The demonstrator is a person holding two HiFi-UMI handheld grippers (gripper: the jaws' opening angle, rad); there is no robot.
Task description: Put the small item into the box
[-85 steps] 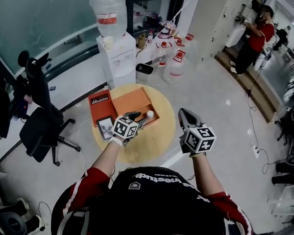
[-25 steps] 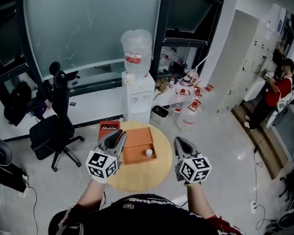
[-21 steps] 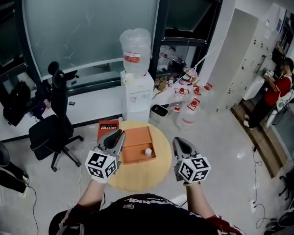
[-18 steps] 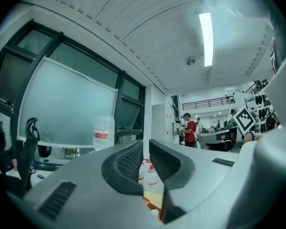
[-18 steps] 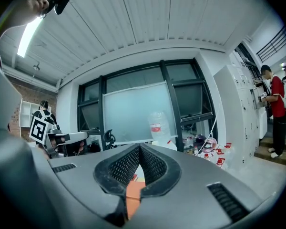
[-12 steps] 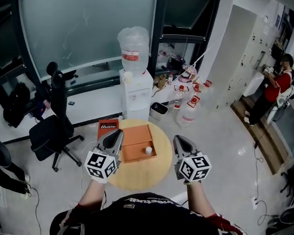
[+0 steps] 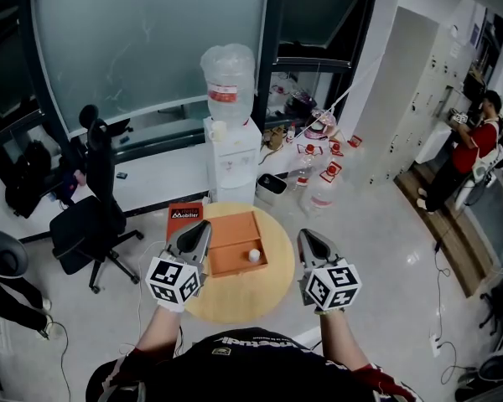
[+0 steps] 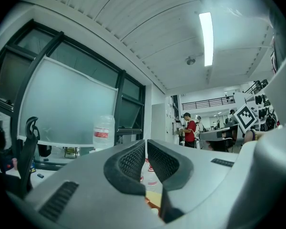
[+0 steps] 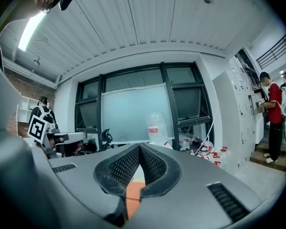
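Note:
The open orange box (image 7: 231,240) sits on the round wooden table (image 7: 243,291), far below me. The small white item (image 7: 254,255) stands inside the box near its right wall. My left gripper (image 7: 196,234) hangs high above the table's left side, my right gripper (image 7: 311,240) high above its right edge. In the left gripper view the left gripper (image 8: 146,146) is shut with only a thin slit between the pads and nothing in it. The right gripper (image 9: 140,148) is shut too, tips touching, empty.
The box's orange lid (image 7: 184,214) lies at the table's left rim. Behind the table stand a water dispenser (image 7: 231,157) and several bottles (image 7: 318,193) on the floor. A black office chair (image 7: 90,218) is at left. A person in red (image 7: 471,151) stands far right.
Earlier my left gripper was low at the box beside the item; now both grippers are lifted high and the item rests in the box. In the last second hardly anything moves.

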